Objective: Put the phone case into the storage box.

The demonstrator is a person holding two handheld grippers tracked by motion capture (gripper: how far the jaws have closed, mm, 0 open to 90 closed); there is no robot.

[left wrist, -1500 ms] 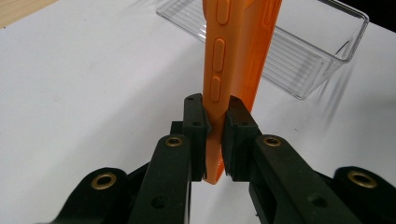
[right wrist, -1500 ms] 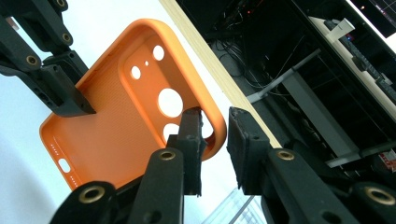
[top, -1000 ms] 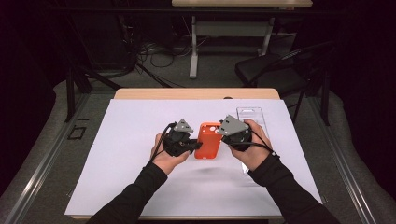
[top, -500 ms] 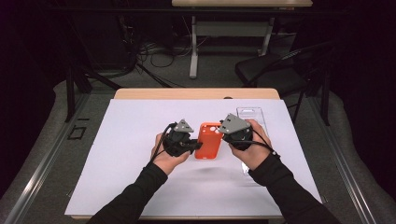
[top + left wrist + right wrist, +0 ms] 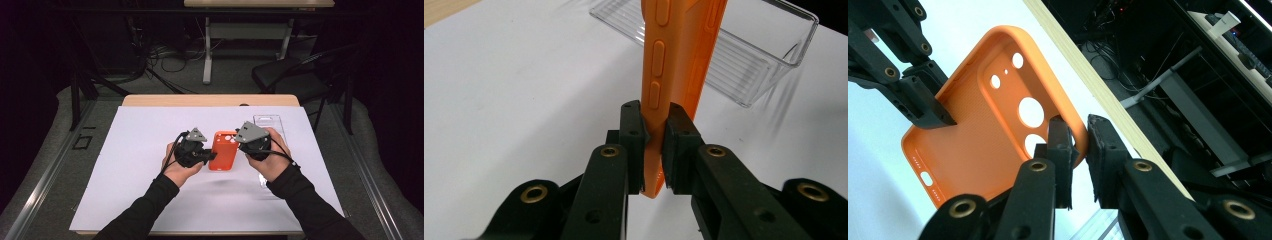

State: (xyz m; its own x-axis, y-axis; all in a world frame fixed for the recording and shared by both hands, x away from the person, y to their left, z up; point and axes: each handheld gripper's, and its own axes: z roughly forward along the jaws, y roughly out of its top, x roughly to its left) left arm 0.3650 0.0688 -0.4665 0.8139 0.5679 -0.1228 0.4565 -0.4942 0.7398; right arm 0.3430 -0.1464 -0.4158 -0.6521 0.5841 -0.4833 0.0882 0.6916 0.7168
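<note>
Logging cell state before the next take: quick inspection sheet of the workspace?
Surface: white sheet over a wooden table.
Job's things: orange phone case, lifted off the sheet between both grippers; clear plastic tray behind it.
Clutter: nothing seen.
Grippers: left hand-held gripper shut on the case's side edge; right hand-held gripper shut on the opposite rim near the camera holes.
Cables: gripper cable loops by the left hand; floor cables beyond the table.
Surroundings: black chair, second table.

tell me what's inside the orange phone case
Nothing: the orange phone case is empty, its textured inner face and camera cutouts bare. The left gripper and right gripper pinch its edges, covering small rim patches.
</note>
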